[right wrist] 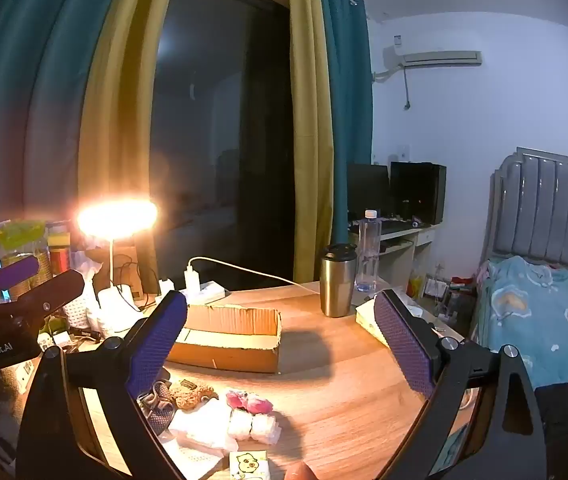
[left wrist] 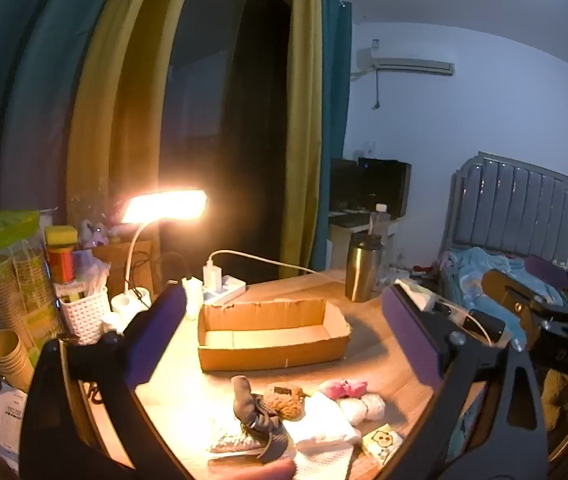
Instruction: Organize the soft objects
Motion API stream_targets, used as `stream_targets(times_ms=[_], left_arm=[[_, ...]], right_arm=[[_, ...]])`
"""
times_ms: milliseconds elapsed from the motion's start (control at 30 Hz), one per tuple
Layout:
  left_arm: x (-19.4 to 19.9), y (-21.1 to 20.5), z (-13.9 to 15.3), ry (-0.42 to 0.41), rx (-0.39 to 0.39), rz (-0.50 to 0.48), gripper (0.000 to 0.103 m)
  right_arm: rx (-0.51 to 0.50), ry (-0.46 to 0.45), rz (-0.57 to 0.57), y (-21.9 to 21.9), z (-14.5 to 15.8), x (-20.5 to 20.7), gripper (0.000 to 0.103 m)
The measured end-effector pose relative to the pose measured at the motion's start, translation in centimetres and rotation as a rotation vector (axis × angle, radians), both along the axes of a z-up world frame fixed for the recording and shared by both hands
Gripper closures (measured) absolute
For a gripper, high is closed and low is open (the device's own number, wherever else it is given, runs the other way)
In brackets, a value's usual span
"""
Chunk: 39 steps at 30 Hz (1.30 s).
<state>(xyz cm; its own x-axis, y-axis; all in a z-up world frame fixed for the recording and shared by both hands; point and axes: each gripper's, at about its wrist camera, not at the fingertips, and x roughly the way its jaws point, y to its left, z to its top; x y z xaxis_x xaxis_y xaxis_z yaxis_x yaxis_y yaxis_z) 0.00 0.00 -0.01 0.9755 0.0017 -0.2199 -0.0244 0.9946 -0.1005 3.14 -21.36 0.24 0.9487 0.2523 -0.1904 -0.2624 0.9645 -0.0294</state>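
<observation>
Both grippers stand with their purple-padded fingers spread wide and nothing between them. For the left gripper (left wrist: 284, 328), the pads frame the shallow open brown cardboard box (left wrist: 272, 336) at mid-frame; for the right gripper (right wrist: 280, 340), the same box (right wrist: 228, 340) sits behind its left pad (right wrist: 156, 344). Neither touches anything. Each is held above the near edge of the wooden table (right wrist: 344, 380), pointing across it toward the dark window.

Soft things lie bunched at the lower centre of the left wrist view, just in front of the box: a grey knitted sock (left wrist: 252, 420), a brown fuzzy plush piece (left wrist: 284, 400), a pink rolled cloth (left wrist: 344, 388), two white rolled cloths (left wrist: 364, 406), a white folded towel (left wrist: 320, 420) and a small yellow cartoon packet (left wrist: 382, 442).

At the left of the right wrist view the left gripper's black body (right wrist: 16, 320) shows, a thumb at the frame edge.

Bare wood lies right of the box up to a steel tumbler (right wrist: 338, 280). A lit desk lamp (left wrist: 164, 206) glows upper left.
</observation>
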Motion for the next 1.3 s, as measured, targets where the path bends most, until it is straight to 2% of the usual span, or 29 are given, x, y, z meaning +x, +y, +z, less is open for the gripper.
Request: stream_targets(times_ms=[167,233,367,733,1300], left_arm=[[0.3,0.1,-0.1,0.006,0.006,-0.023,0.004],[-0.6,-0.1,-0.1,-0.018,0.013,-0.010,0.004],[-0.5,-0.7,0.3,0.000,0.035,-0.007,0.004],[-0.2,-0.2,-0.2,0.032,0.008,-0.006,0.004],[0.0,0.1,-0.6,0.052,0.011,0.003,0.004]], right_arm=[[0.013,-0.006,0.002,0.0,-0.1,0.0,0.007],[0.010,-0.005,0.002,0.0,-0.1,0.0,0.007],[0.008,0.000,0.002,-0.1,-0.1,0.1,0.007],[-0.003,0.006,0.008,0.4,-0.3,0.0,0.007],[-0.005,0.007,0.008,0.3,-0.2,-0.1,0.007]])
